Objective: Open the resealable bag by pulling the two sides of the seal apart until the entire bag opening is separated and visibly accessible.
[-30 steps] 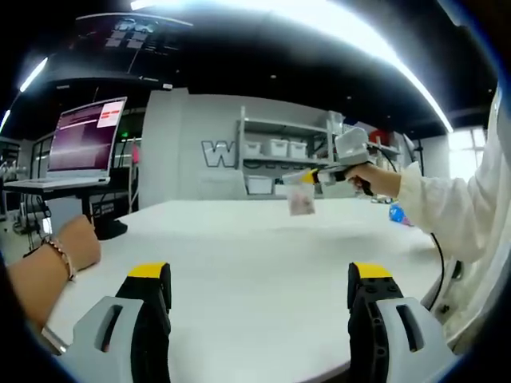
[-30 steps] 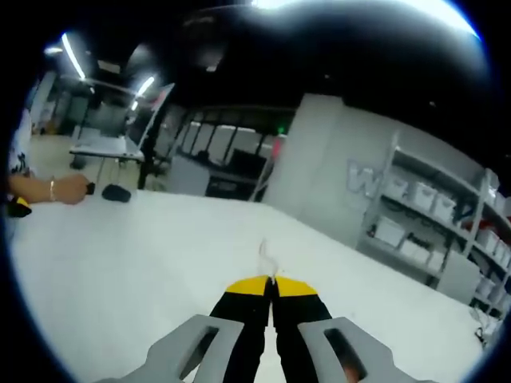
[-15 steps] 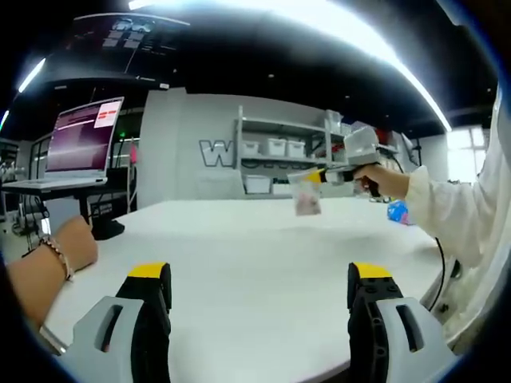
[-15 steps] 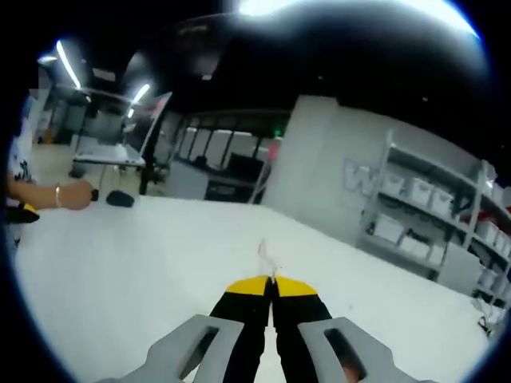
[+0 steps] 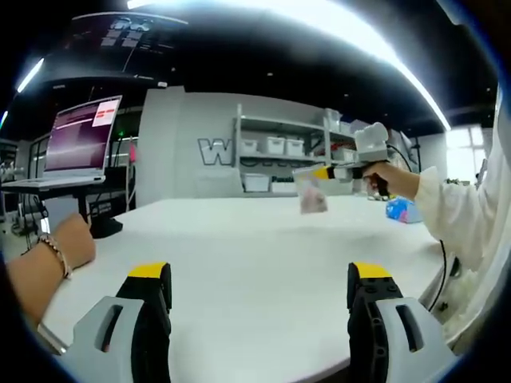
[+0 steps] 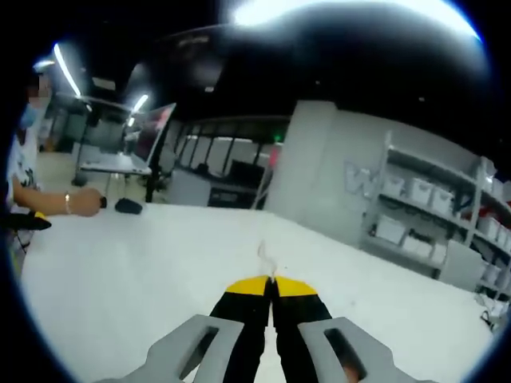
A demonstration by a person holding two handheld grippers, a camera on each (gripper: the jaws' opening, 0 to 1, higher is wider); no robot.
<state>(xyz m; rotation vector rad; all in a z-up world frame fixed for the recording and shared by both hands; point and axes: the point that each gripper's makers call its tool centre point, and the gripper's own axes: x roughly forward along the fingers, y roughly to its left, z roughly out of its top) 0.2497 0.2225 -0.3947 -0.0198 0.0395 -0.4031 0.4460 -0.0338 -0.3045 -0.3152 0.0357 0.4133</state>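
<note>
In the left gripper view a small clear resealable bag [image 5: 310, 194] hangs in the air above the white table [image 5: 239, 263], pinched at its top edge by my right gripper [image 5: 321, 172], which a hand in a white sleeve holds. My left gripper [image 5: 257, 281] stands open over the near table edge with nothing between its jaws. In the right gripper view my right gripper [image 6: 272, 283] is shut, and a thin edge of the bag [image 6: 265, 257] sticks up from between its yellow tips.
A person's forearm with a bracelet [image 5: 44, 263] rests at the table's left edge. A laptop on a stand [image 5: 76, 144] sits beyond it. Shelves with white bins [image 5: 275, 155] line the back wall. A blue object [image 5: 397, 211] lies far right.
My right gripper has carried the bag slightly to the right and up. The left gripper has stayed open and still.
</note>
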